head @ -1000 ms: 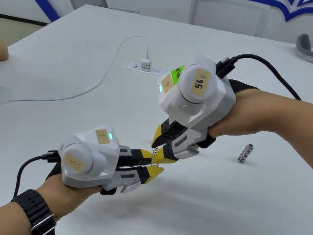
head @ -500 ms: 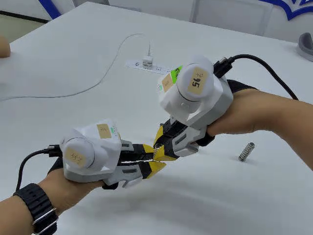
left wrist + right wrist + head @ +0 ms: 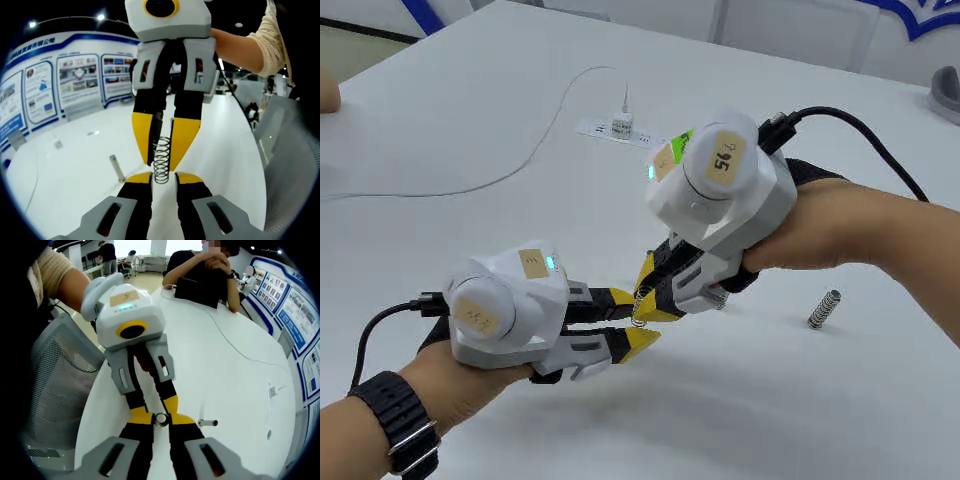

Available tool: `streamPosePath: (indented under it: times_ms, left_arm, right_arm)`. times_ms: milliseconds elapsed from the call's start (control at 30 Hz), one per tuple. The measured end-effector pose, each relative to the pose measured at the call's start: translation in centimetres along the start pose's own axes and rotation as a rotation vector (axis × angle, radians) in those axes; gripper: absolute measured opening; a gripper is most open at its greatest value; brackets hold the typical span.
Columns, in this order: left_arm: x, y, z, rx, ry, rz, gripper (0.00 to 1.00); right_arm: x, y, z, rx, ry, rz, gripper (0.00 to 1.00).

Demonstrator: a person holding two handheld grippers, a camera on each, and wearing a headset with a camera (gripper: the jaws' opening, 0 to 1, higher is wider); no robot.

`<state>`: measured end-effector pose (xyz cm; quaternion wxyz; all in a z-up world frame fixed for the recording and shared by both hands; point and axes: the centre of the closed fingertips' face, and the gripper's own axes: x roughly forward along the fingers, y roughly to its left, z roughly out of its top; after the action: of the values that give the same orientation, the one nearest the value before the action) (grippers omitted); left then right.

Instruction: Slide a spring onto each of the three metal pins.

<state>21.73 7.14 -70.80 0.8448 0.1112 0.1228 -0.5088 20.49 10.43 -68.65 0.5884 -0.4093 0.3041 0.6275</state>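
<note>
- Left tool (image 3: pixel 163 178): clenched on the spring (image 3: pixel 161 159). In the left gripper view its two yellow tips sit tight against either side of the coil's lower end.
- Right tool (image 3: pixel 161 419): also grasping the spring. In the right gripper view the coil shows end-on as a ring wedged between its own yellow tips. In the left gripper view it comes in from the top, with its yellow fingers (image 3: pixel 184 137) flanking the coil's upper part.
- Spring, position: held in the air above the surface (image 3: pixel 520 120), between the two tools, which meet tip to tip.
- Metal pin (image 3: pixel 207 423): on the surface, loose, just beside the joined tips. In the head view it is partly hidden under the right tool.
- Second spring (image 3: pixel 823 310): lies on the surface, apart from the tools, below the right forearm.
- Power strip (image 3: pixel 620 128): on the surface beyond the tools, with a white plug in it.
- White cable (image 3: pixel 520 175): curves across the surface from the power strip towards the left edge.
- Wristwatch (image 3: pixel 395 430): black, on the wrist of the hand that holds the left tool.
- Mesh chair (image 3: pixel 55 390): grey, beside the surface.
- Posters (image 3: pixel 75 80): blue and white, on the far wall.
</note>
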Motion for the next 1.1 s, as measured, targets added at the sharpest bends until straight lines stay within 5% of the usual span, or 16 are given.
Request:
streamPosePath:
  times_ms: [767,1100]
  left_arm:
    - [-0.9,1.8,-0.8,-0.103,0.004,0.073,0.47]
    - [-1.1,2.3,-1.2,-0.121,0.008,0.093,0.55]
  right_arm:
    - [-1.1,-1.5,-1.6,0.054,0.025,-0.05,0.12]
    - [-1.8,-3.8,-2.2,0.078,0.032,-0.097,0.12]
